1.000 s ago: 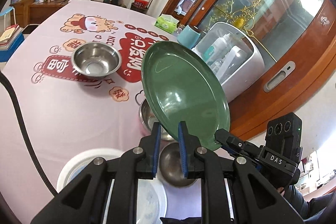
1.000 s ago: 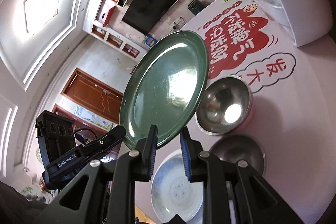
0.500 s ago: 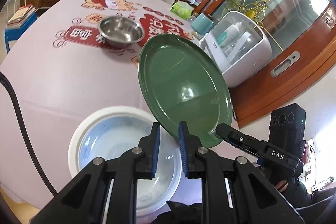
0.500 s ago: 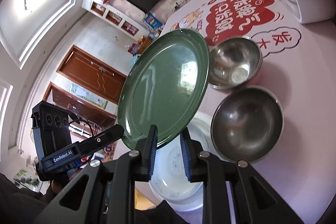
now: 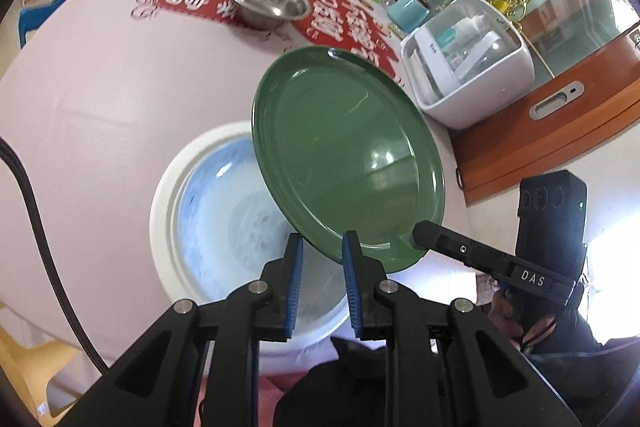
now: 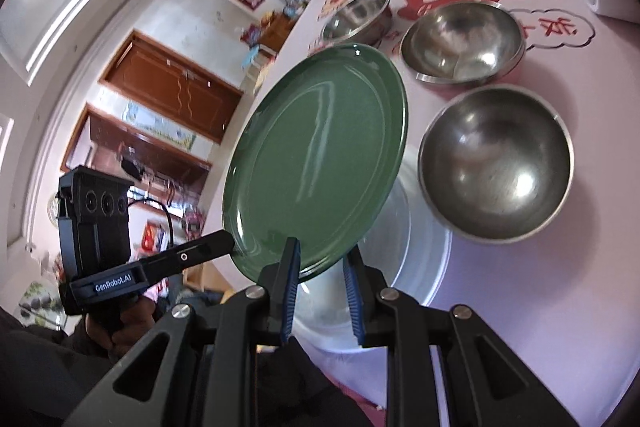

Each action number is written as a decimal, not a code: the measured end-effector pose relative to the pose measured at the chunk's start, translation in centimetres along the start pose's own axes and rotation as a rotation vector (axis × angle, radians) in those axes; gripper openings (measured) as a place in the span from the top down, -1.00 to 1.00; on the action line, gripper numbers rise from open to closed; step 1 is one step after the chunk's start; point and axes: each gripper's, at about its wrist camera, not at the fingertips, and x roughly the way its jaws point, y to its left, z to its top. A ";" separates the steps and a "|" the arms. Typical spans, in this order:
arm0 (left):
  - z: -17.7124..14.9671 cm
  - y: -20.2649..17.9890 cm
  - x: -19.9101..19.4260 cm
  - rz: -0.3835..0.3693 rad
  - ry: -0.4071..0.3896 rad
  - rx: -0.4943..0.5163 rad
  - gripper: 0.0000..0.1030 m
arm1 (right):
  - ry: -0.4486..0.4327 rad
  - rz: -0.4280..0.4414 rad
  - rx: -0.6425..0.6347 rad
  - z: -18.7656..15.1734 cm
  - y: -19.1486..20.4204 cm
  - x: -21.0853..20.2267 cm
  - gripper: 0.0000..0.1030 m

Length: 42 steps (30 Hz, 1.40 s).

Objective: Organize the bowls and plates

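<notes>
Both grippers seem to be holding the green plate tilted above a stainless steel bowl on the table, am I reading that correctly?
Not quite. The left gripper and right gripper do hold the green plate tilted, but what lies beneath it is the white plate with a bluish centre, not a steel bowl. The left wrist view shows this; the steel bowls sit off to the side.

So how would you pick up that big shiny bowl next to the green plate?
By its rim. The nearest steel bowl sits upright and open on the table, its round sides too wide and slick to squeeze. Come down from above, one finger inside and one outside the thin lip, probably on the near edge, away from the green plate.
</notes>
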 end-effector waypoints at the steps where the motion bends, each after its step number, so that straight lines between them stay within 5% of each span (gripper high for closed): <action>1: -0.3 0.4 0.1 0.001 0.011 -0.008 0.65 | 0.019 0.002 -0.002 -0.2 0.1 0.3 0.60; 10: -1.6 2.3 1.2 -0.001 0.110 -0.044 0.73 | 0.146 0.006 0.000 -0.3 0.4 2.5 0.60; 21: -1.1 1.0 2.3 -0.005 0.149 0.002 0.73 | 0.316 -0.093 -0.027 -0.7 0.3 5.3 0.65; 27: -0.6 1.5 2.2 0.002 0.131 -0.014 0.73 | 0.406 -0.152 -0.064 -1.2 0.4 5.7 0.45; 42: 0.8 1.7 1.8 0.046 0.062 -0.054 0.67 | 0.365 -0.117 -0.146 0.0 0.7 2.2 0.19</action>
